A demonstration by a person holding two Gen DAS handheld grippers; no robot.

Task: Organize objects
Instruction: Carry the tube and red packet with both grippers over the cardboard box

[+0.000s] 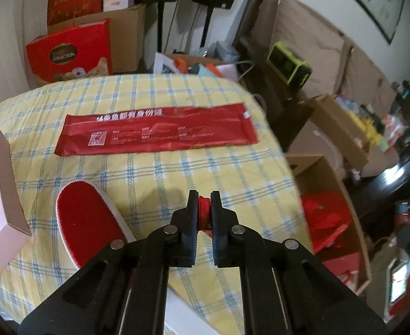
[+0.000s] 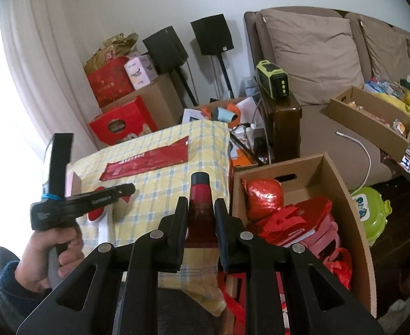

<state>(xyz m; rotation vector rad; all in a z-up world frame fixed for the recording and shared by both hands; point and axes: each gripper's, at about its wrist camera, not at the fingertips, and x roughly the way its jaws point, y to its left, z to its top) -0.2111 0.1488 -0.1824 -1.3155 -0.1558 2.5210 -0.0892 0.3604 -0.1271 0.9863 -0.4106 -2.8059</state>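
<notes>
My left gripper [image 1: 204, 196] is shut on a small red ribbed object [image 1: 204, 213], held just above the yellow checked cloth [image 1: 177, 173]. A long red packet [image 1: 157, 129] with white print lies flat farther back on the cloth. A red oval brush [image 1: 90, 223] with a white rim lies to the left of the gripper. In the right wrist view, my right gripper [image 2: 200, 203] is shut on a red tube [image 2: 200, 195] with a black cap that points away from me. The left gripper [image 2: 128, 189] shows there too, in a person's hand [image 2: 51, 248] over the brush [image 2: 96, 215].
A pink open box [image 1: 0, 189] stands at the cloth's left edge. An open cardboard box [image 2: 353, 203] with several red things stands to the right of the table. Red gift boxes [image 1: 70, 53], speakers, a sofa with cushions [image 2: 313, 53] and more cartons fill the background.
</notes>
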